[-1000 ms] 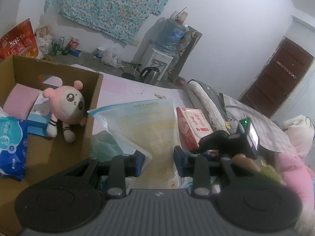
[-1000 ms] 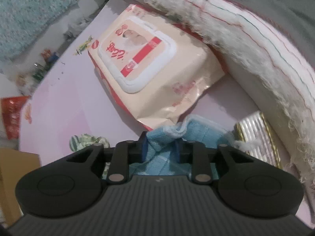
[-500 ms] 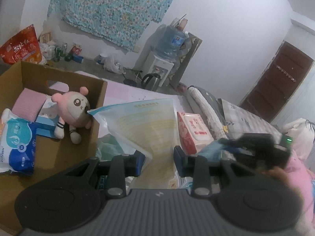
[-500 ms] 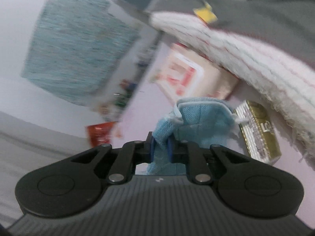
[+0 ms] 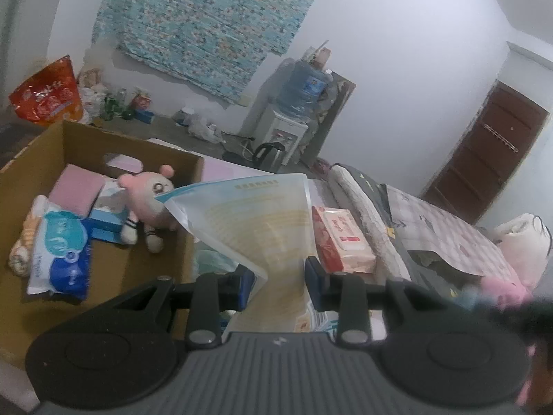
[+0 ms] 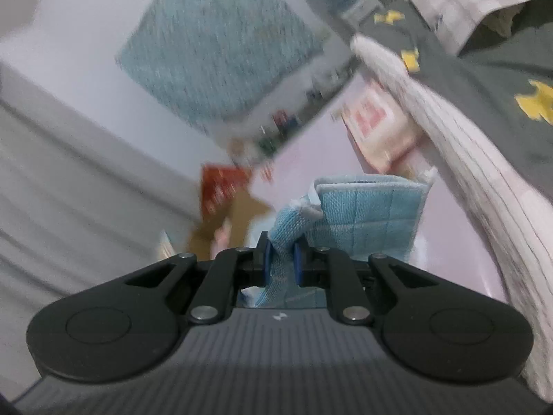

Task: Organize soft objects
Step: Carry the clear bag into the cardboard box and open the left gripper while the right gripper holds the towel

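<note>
My left gripper (image 5: 280,278) holds a large pale blue and yellow plastic pouch (image 5: 255,221) between its fingers, beside a cardboard box (image 5: 193,180). The box holds a pink plush toy (image 5: 152,197), a blue tissue pack (image 5: 58,252), a pink sponge (image 5: 77,188) and a small blue box (image 5: 109,218). My right gripper (image 6: 280,261) is shut on a folded light blue cloth (image 6: 366,214), lifted above the pink sheet (image 6: 449,242). A red and cream wet-wipes pack (image 5: 342,238) lies on the bed; it also shows in the right wrist view (image 6: 376,128).
A rolled white and grey blanket (image 6: 459,159) runs along the right of the pink sheet. A water dispenser (image 5: 293,110), a kettle (image 5: 268,154) and a brown door (image 5: 484,152) stand at the back. A red snack bag (image 5: 45,97) sits behind the box.
My right gripper has lifted the blue cloth off the bed and swung up and left; the wipes pack now lies farther off. My left gripper rose slightly with the pouch.
</note>
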{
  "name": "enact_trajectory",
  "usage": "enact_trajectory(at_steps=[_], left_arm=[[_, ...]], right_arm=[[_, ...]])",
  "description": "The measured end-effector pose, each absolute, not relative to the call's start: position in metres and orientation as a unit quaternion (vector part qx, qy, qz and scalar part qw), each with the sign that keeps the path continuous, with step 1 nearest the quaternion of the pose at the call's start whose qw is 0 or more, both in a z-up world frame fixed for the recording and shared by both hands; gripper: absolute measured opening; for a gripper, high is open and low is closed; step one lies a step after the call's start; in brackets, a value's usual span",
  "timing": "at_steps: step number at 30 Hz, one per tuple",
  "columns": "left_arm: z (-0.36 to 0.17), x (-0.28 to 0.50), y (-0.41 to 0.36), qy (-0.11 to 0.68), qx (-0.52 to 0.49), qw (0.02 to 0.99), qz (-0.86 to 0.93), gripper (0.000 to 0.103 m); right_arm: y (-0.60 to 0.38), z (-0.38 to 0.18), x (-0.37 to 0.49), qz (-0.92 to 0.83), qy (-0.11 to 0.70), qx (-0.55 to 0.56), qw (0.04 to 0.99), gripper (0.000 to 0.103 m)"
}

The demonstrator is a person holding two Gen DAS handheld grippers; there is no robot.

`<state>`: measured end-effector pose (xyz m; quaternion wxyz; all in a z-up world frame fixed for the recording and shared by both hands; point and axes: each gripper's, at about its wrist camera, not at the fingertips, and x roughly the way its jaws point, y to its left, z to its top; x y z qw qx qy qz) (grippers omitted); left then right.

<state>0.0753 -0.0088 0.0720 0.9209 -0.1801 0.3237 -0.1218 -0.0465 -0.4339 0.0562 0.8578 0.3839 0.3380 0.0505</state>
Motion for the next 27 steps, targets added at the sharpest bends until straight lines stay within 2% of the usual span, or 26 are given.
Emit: enact_trajectory(at_steps=[7,15,16,17,22,27], left_arm=[[0.072,0.066,0.004,0.326,-0.182,0.922,-0.102,0.034],[0.07,0.065,0.007,0.33,-0.182,0.922,-0.093,0.034],[0.069,0.066,0.007,0.331,-0.182,0.921,-0.092,0.034],[0.069,0.066,0.008,0.332,-0.182,0.921,-0.091,0.034],[0.068,0.067,0.008,0.332,-0.182,0.921,-0.092,0.034],[0.065,0.069,0.008,0.338,-0.186,0.917,-0.097,0.034]], right_arm=[[-0.385,-0.025,-0.017,0.11,0.435,0.378,0.81,0.011],[-0.375,-0.095,0.028,0.127,0.456,0.372,0.798,0.016],[-0.373,-0.098,0.03,0.123,0.457,0.361,0.803,0.019],[-0.373,-0.1,0.029,0.109,0.461,0.349,0.808,0.028],[-0.39,-0.09,0.007,0.066,0.441,0.331,0.832,0.048],[-0.396,-0.078,-0.01,0.025,0.449,0.302,0.84,0.055]])
